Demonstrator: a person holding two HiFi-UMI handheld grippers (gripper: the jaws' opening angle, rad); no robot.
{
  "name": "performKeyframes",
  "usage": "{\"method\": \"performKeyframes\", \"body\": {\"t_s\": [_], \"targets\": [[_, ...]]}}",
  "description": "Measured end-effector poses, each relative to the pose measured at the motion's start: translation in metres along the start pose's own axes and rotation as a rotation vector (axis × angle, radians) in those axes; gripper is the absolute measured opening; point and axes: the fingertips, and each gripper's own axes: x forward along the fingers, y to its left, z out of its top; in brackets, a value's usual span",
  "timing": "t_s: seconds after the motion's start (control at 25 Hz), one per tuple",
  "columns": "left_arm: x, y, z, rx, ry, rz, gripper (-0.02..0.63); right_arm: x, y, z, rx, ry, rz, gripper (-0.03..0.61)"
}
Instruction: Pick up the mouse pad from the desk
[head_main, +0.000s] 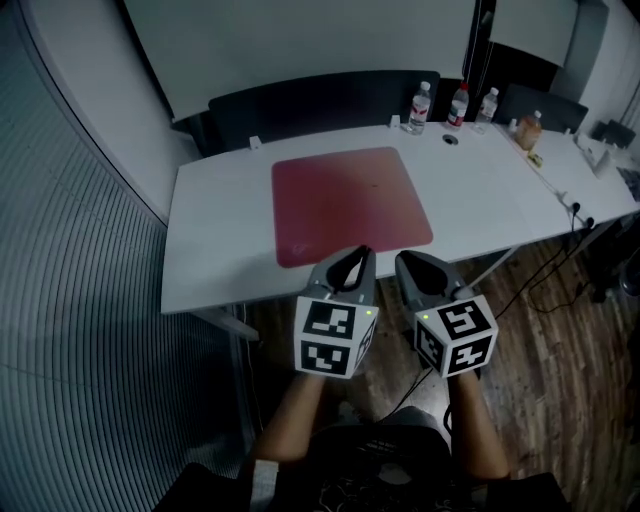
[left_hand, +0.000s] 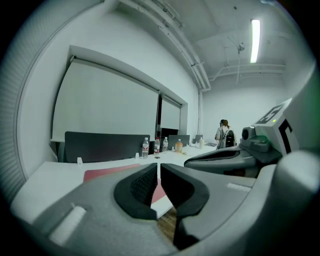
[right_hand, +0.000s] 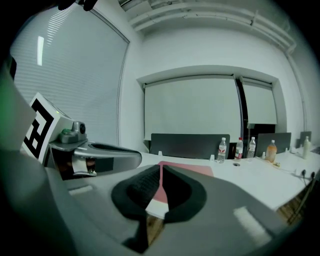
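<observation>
- My left tool (head_main: 352, 262) is nearest me. Its jaws are pressed together with nothing between them, and its own view shows only a thin slit.
- My right tool (head_main: 421, 268) is just beside it at about the same reach. Its jaws are also pressed together and empty.
- Both tools hang over the wooden floor (head_main: 545, 330), short of the table (head_main: 215, 255). Each gripper view shows the table's near edge and a strip of floor through the slit. I judge that neither tool touches anything.
- The mouse pad (head_main: 350, 203) is a thin red sheet lying flat on the table. It sits toward the near edge, straight ahead of both tools, with bare tabletop on every side.
- None of the pickup is done, as far as I can see. The pad is untouched and no corner is raised.
- I judge this to be the approach. What is left is to reach the pad, spread a tool, catch its thin edge, pinch it and lift it.
- The pad lies so flat that getting under its edge looks like the hard part. The near corner, close to the table's edge, seems the easiest place to start.
- Three water bottles (head_main: 421, 107) stand along the far edge, with an orange bottle (head_main: 529, 130) off to the right. All of them are well apart from the pad.
- Behind the table stands a dark panel (head_main: 320, 100).
</observation>
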Motion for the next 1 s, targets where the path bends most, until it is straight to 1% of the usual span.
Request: {"method": "performKeyframes", "body": {"t_s": [0.16,0.36,0.52,0.68,0.8,1.0], "targets": [[-0.004,0.001,0.004,0.06,-0.017,-0.016,0.006,0.003,0.005,0.006,-0.002,-0.011,-0.005,0.012],[-0.006,0.001,0.009,0.064,-0.035,-0.056,0.006,0.007,0.005,0.009,-0.008,-0.022,-0.016,0.021],[-0.003,0.002,0.011,0.079,-0.031,-0.054,0.005,0.01,0.0,0.011,-0.008,-0.027,-0.017,0.026],[0.009,0.008,0.009,0.076,-0.029,-0.051,0.005,0.021,-0.01,0.01,-0.014,-0.025,-0.012,0.029],[0.024,0.013,0.007,0.088,-0.019,-0.042,0.005,0.033,-0.021,0.008,-0.024,-0.025,-0.007,0.035],[0.057,0.024,0.008,0.093,0.002,-0.022,0.005,0.056,-0.045,0.006,-0.038,-0.021,0.015,0.061]]}}
